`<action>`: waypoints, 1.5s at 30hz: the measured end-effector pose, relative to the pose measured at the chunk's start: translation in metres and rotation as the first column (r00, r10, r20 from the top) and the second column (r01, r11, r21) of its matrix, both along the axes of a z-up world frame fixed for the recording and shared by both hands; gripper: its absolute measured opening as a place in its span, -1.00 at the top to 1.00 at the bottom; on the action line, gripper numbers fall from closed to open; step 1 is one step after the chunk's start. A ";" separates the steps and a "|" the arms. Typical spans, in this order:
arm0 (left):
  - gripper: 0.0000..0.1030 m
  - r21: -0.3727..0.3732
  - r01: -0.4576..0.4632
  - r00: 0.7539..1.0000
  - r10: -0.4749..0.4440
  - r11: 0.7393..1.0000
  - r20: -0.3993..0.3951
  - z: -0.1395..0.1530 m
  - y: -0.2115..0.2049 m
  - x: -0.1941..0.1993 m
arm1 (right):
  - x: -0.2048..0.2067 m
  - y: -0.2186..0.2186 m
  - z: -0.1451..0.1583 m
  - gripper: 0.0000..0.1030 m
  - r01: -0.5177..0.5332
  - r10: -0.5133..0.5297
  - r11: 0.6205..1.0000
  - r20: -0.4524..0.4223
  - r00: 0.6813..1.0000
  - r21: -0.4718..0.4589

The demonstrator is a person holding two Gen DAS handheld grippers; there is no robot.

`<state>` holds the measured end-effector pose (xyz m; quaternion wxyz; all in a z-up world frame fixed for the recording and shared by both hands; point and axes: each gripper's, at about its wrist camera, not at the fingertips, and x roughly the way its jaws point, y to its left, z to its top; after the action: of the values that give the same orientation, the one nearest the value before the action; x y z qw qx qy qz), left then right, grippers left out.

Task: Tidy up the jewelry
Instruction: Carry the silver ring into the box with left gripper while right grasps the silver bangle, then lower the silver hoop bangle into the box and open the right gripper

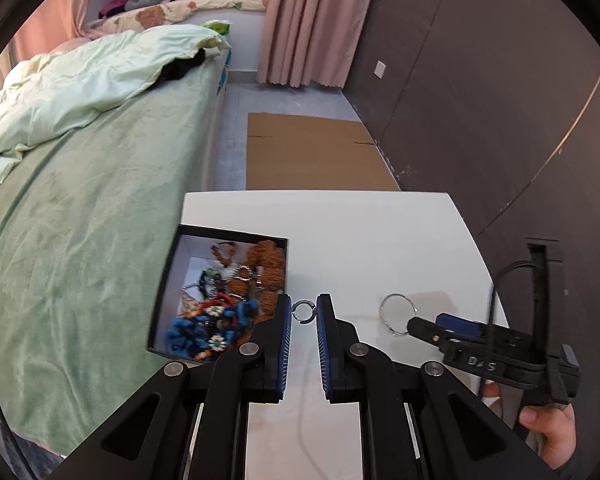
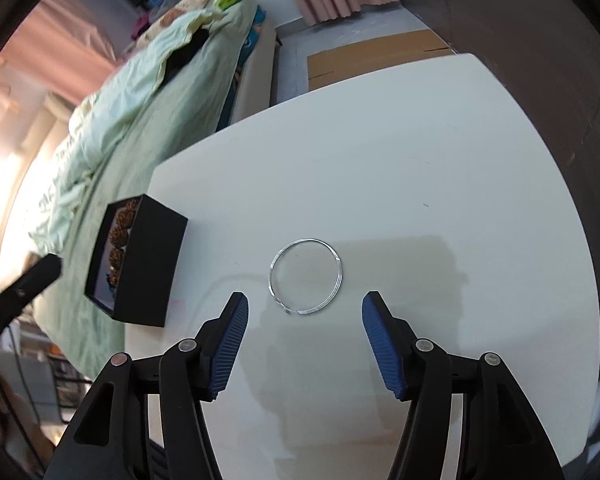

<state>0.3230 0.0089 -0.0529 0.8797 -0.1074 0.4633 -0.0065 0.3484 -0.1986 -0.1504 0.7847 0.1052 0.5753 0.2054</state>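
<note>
The left gripper (image 1: 304, 312) pinches a small open ring (image 1: 303, 312) between its blue pads, jaws nearly closed on it, above the bench (image 1: 360, 240) just right of the black box (image 1: 168, 280). The box, at the bench's left edge by the bed (image 1: 80, 220), holds a heap of beads (image 1: 220, 320). The right gripper (image 2: 304, 312) hangs with jaws open and empty just short of a thin silver bangle (image 2: 306, 276), which lies flat on the bench.
</note>
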 end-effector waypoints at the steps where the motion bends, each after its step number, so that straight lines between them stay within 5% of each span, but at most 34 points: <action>1: 0.75 -0.001 -0.004 1.000 0.004 1.000 0.001 0.000 0.003 0.000 | 0.002 0.006 -0.001 -0.18 -0.011 0.011 1.000 -0.001 1.000 -0.023; 14: 0.75 -0.032 -0.045 0.999 0.044 0.998 -0.030 -0.017 0.032 -0.001 | 0.011 0.039 -0.009 -0.18 -0.055 0.065 0.974 0.041 0.997 -0.218; 17: 0.75 -0.041 -0.047 0.998 0.046 0.998 -0.036 -0.019 0.035 0.000 | 0.010 0.044 -0.008 0.02 -0.069 0.086 0.954 0.044 0.995 -0.293; 31: 0.70 -0.158 -0.082 0.991 0.064 0.984 -0.116 -0.040 0.051 0.014 | -0.005 0.032 0.026 0.04 -0.062 0.078 0.983 0.084 0.993 -0.174; 32: 0.62 -0.157 -0.088 0.991 0.071 0.984 -0.112 -0.040 0.053 0.013 | -0.005 0.032 0.030 0.04 -0.063 0.078 0.985 0.090 0.993 -0.159; 33: 0.27 -0.155 -0.093 0.991 0.077 0.983 -0.107 -0.039 0.055 0.012 | -0.005 0.033 0.036 0.04 -0.064 0.078 0.989 0.099 0.992 -0.135; 34: -0.30 -0.160 -0.096 0.991 0.080 0.982 -0.103 -0.038 0.057 0.011 | -0.006 0.033 0.042 0.04 -0.064 0.077 0.991 0.108 0.991 -0.119; 36: -0.71 -0.177 -0.104 0.993 0.091 0.979 -0.078 -0.035 0.062 0.007 | -0.006 0.039 0.051 0.04 -0.066 0.078 0.993 0.126 0.989 -0.096; 45: -0.71 -0.181 -0.179 0.984 0.174 0.967 -0.040 -0.023 0.095 -0.010 | -0.010 0.083 0.094 0.04 -0.155 0.149 0.988 0.194 0.969 0.014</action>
<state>0.3127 0.1040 -0.0754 0.8576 -0.2289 0.4595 0.0305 0.3384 -0.1156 -0.0566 0.8171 0.0517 0.5000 0.2824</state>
